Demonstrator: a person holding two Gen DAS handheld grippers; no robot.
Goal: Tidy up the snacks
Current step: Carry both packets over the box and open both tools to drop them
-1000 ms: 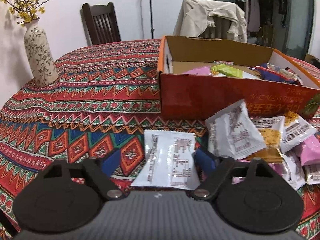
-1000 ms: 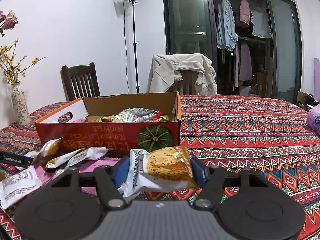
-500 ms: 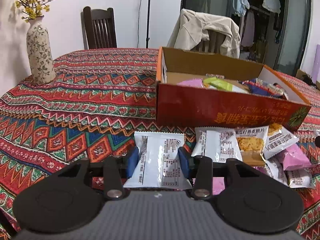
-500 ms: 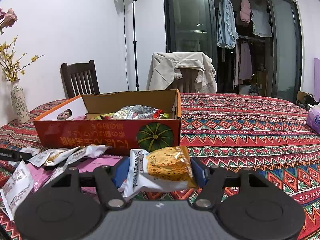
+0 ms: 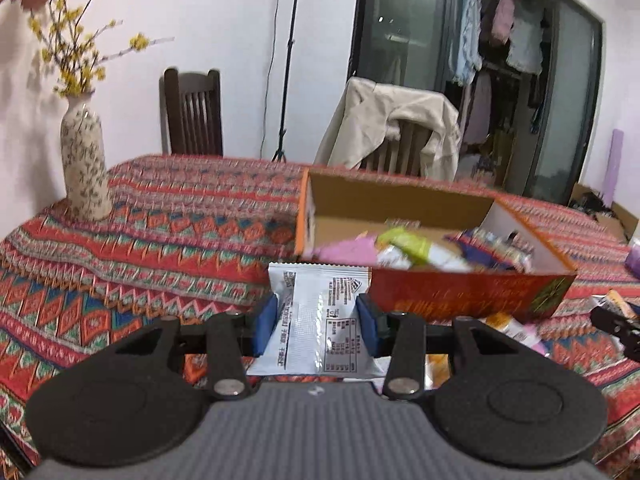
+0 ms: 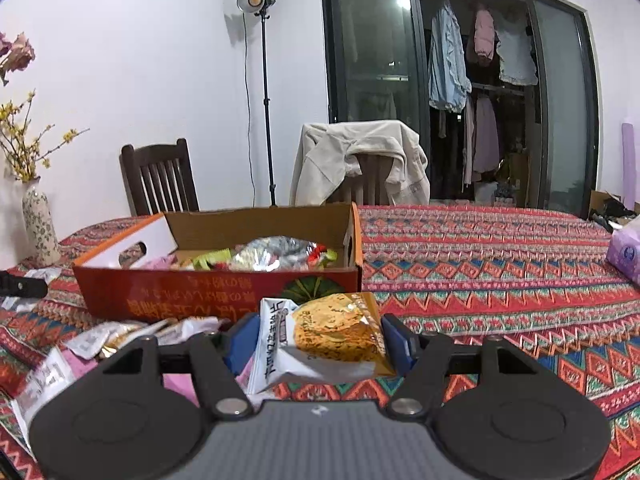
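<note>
My left gripper is shut on a white snack packet with printed text and holds it above the tablecloth, just before the near left corner of the orange cardboard box. The box holds several snacks. My right gripper is shut on a white-and-orange cracker packet, in front of the same box. Several loose packets lie on the table left of the right gripper.
A patterned vase with yellow flowers stands at the table's far left. Two chairs stand behind the table, one draped with a beige jacket. A purple tissue pack lies at the right edge.
My left gripper has closed on the white packet and lifted it off the table toward the box. The right gripper still holds its cracker packet, nearly unmoved.
</note>
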